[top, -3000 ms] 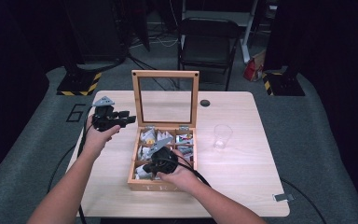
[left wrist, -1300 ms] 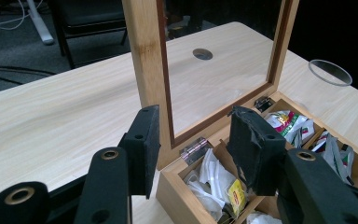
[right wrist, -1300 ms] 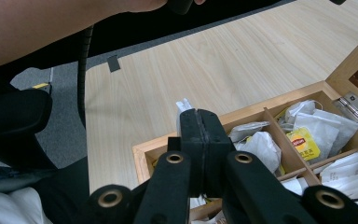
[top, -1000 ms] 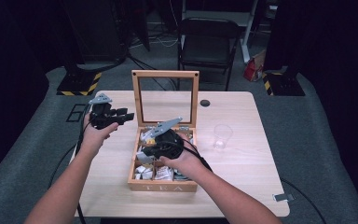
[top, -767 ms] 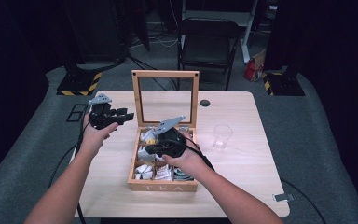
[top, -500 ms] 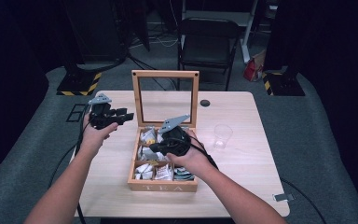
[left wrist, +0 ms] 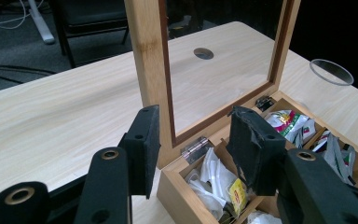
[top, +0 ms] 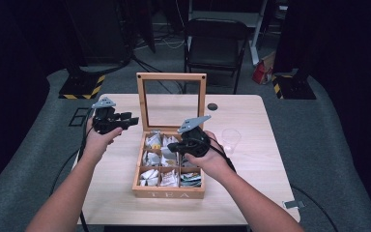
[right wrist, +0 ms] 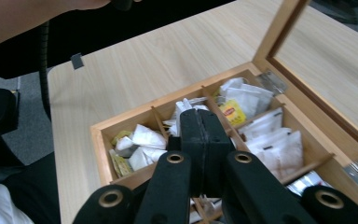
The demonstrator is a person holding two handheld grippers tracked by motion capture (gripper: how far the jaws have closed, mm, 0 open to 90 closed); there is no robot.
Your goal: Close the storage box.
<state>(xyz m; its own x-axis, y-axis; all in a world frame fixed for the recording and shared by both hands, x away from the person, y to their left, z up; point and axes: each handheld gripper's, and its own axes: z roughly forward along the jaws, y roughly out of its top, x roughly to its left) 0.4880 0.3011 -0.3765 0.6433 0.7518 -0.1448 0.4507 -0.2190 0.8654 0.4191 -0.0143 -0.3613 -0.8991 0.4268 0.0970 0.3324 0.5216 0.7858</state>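
Tea box (top: 168, 193) is my landmark: a wooden case with TEA on its front wall, sitting on the light wooden table (top: 251, 193) with its glass-paned lid (top: 171, 76) standing upright at the back edge. Its compartments hold paper tea bags (right wrist: 145, 138), white sachets mostly, one with a yellow tag (right wrist: 233, 113).

My right gripper (top: 174, 146) hangs over the box's middle compartments. In the right gripper view (right wrist: 202, 122) the two black pads are pressed flat together, and I see no tea bag pinched between them; the sachets lie below and on both sides of the closed tips, in the compartments either side of the divider.

My left gripper (top: 133, 121) is held beside the box's left rear corner, level with the lid frame. In the left gripper view (left wrist: 193, 135) its jaws stand partly apart with nothing between the pads; through the gap I see the lid's near post, a hinge (left wrist: 194, 147) and the corner compartment with its yellow-tagged bag. The pads touch neither the frame nor the bags.

A clear plastic cup (top: 231, 139) stands on the table just right of the box.
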